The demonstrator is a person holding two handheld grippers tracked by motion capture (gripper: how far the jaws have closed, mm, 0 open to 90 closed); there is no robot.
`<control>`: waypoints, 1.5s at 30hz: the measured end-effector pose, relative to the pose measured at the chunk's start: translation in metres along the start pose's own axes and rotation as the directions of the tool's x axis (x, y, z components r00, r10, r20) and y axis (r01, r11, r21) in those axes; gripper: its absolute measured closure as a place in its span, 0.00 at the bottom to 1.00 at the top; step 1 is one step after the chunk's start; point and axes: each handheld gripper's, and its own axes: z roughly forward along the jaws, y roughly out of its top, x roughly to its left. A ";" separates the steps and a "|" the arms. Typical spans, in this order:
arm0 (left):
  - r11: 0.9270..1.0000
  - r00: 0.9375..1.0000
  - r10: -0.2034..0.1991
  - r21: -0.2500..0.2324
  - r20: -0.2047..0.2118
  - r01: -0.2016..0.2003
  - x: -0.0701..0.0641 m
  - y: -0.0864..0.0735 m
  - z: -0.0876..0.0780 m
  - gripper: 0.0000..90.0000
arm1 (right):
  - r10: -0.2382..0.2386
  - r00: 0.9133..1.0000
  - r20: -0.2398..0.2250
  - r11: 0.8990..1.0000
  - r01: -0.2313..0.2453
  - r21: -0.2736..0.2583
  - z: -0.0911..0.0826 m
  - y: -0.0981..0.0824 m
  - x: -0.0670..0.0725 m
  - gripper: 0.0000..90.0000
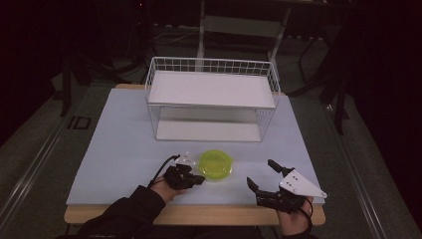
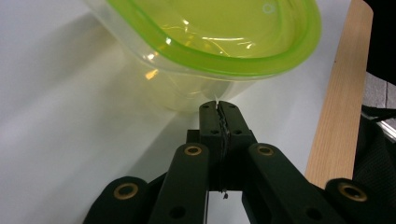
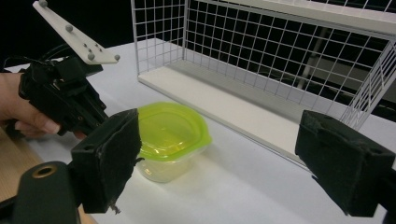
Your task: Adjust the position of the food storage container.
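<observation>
A clear tub with a lime-green lid [image 1: 215,165] stands on the white table near its front edge. My left gripper [image 1: 200,179] lies just left of it, jaws shut with nothing between them. In the left gripper view its tips [image 2: 218,105] point at the tub's clear wall [image 2: 187,91] under the lid rim, very close; I cannot tell whether they touch. My right gripper [image 1: 262,174] is to the tub's right, apart from it, jaws wide open and empty. In the right gripper view the tub [image 3: 170,133] sits between and beyond the two pads [image 3: 109,158], with the left gripper [image 3: 70,100] behind it.
A white wire rack [image 1: 211,99] with an upper and a lower white shelf stands at the back middle of the table. The table's wooden front edge [image 1: 199,214] runs just below both hands. Dark floor and furniture legs surround the table.
</observation>
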 end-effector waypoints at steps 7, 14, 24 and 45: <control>1.000 1.000 0.015 0.008 -0.023 -0.015 0.001 -0.001 -0.012 1.00 | -0.005 1.000 -0.004 1.000 0.005 0.005 0.000 0.000 0.000 0.16; 1.000 0.999 0.000 -0.008 -0.035 0.000 0.003 -0.002 -0.042 0.92 | -0.023 1.000 0.011 1.000 0.023 0.006 0.001 0.001 0.002 0.16; 0.995 1.000 0.020 -0.100 -0.016 -0.022 -0.004 -0.001 -0.075 0.64 | -0.012 0.999 0.033 1.000 0.011 0.029 0.003 0.002 0.000 0.16; 0.973 0.999 0.030 -0.231 0.030 -0.022 -0.012 0.017 -0.107 0.42 | -0.101 0.993 -0.053 0.992 0.105 0.074 0.012 0.019 0.003 0.13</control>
